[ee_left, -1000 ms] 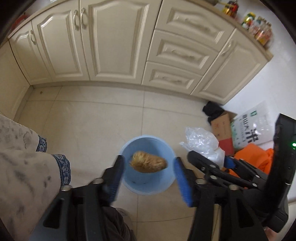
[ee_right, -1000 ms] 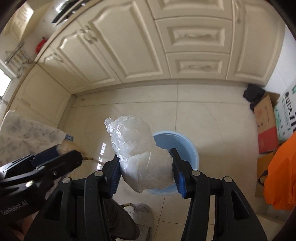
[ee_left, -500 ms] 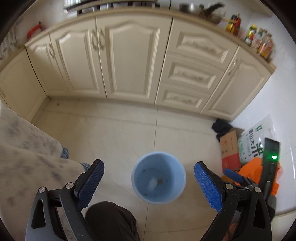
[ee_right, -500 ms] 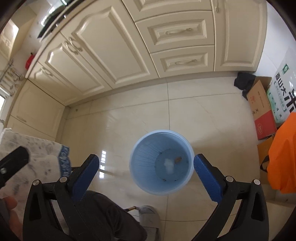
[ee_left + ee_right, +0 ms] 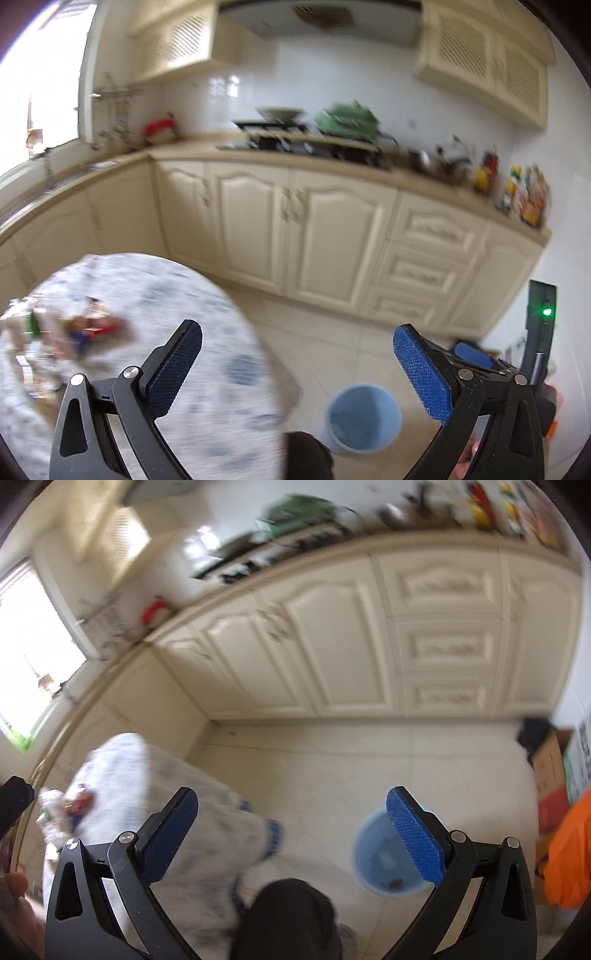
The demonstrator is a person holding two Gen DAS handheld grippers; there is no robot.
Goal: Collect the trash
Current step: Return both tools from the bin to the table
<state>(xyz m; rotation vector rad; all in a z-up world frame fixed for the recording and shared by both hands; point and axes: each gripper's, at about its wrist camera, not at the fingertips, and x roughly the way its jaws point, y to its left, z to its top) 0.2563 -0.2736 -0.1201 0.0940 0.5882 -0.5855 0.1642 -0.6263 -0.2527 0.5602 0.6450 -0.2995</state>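
Left gripper: your left gripper (image 5: 297, 369) hangs released, fingers (image 5: 173, 363) spread wide, nothing between them. A second ago a brownish lump sat between these jaws over the bucket; they have just been opening, and it's gone!

Right gripper: same story on your right gripper (image 5: 291, 836), fingers (image 5: 413, 840) splayed and bare. The crumpled clear bag that was clenched here a second ago is out; these jaws have just been opening too.

View shift: both cameras now take in the cabinets (image 5: 306, 236) and kitchen counter (image 5: 406, 177) rather than looking straight down into the bucket. Everything is motion-blurred.

Bucket: the blue bucket (image 5: 364, 419) sits on the floor, lower right of the left view, and lower right of the right view, half behind the right finger.

Bucket contents: small brown bits show on the bottom in the right view. The rest is too blurred to name; I can't pick out the bag.

Task meaning: that reads as one two-handed drop finished, so you're free for the next pickup.

Remaining trash: a heap of colourful wrappers and clear plastic (image 5: 66, 332) lies on the round patterned desk (image 5: 229, 369), left side of the left view. That looks like your next stop!

Watch: a dark knee (image 5: 288, 919) sits bottom centre, between desk and bucket.
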